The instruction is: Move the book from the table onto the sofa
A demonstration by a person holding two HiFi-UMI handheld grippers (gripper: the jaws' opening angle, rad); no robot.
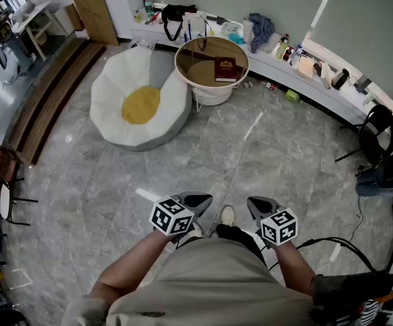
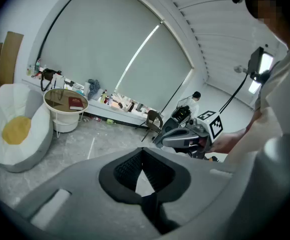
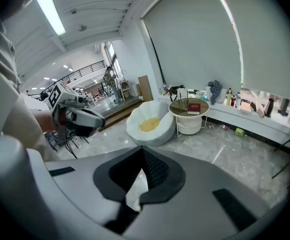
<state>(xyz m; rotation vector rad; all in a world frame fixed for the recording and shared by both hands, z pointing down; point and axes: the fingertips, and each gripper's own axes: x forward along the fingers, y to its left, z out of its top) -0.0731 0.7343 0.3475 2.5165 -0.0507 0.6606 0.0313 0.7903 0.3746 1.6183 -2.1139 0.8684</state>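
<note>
A dark red book (image 1: pixel 226 69) lies on a round glass-topped table (image 1: pixel 195 51) at the far side of the room. Left of that table sits the sofa (image 1: pixel 140 99), a white flower-shaped floor cushion with a yellow centre. Both grippers are held close to the person's body, far from the table. My left gripper (image 1: pixel 197 200) and my right gripper (image 1: pixel 257 205) are shut and hold nothing. The left gripper view shows the book (image 2: pixel 75 103), the sofa (image 2: pixel 14 129) and the right gripper (image 2: pixel 166 137). In the right gripper view appear the book (image 3: pixel 194 108), the sofa (image 3: pixel 150 125) and the left gripper (image 3: pixel 99 120).
A long white ledge (image 1: pixel 318 80) cluttered with bottles, bags and cloths curves behind the table. A black chair (image 1: pixel 378 136) stands at the right and cables (image 1: pixel 349 246) lie on the floor there. A wooden bench (image 1: pixel 53 94) runs along the left. Grey tiled floor (image 1: pixel 237 155) stretches between me and the table.
</note>
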